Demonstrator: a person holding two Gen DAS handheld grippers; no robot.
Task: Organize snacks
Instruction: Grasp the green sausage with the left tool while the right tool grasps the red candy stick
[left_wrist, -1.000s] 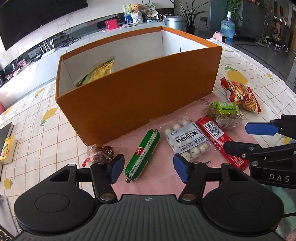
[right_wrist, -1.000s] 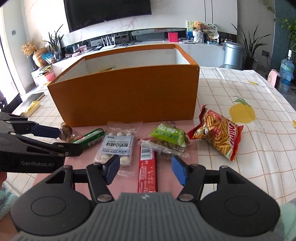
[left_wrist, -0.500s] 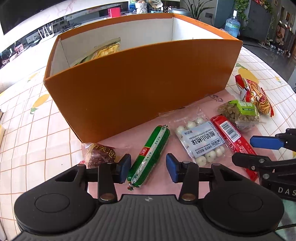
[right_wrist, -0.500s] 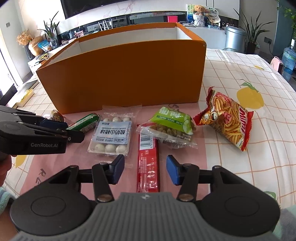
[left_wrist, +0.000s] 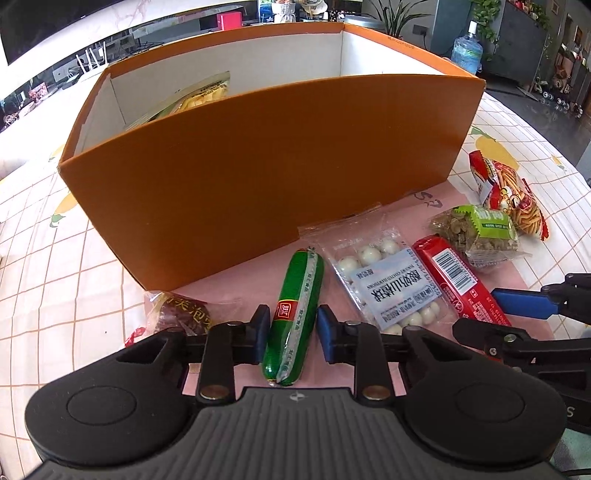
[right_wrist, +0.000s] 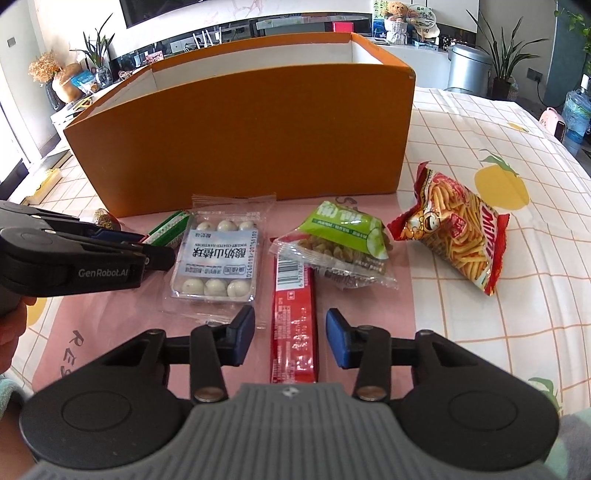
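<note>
Two tools: both low over the table
Left tool: fingers straddle green sausage, apparently unclenched
Right tool: spread around red bar
Orange box: just behind the snacks

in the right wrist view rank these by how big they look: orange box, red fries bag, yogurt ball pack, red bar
1. orange box, by far the largest.
2. red fries bag.
3. yogurt ball pack, close to the fries bag.
4. red bar, narrowest, though it lies nearest the camera and is partly hidden.
</note>
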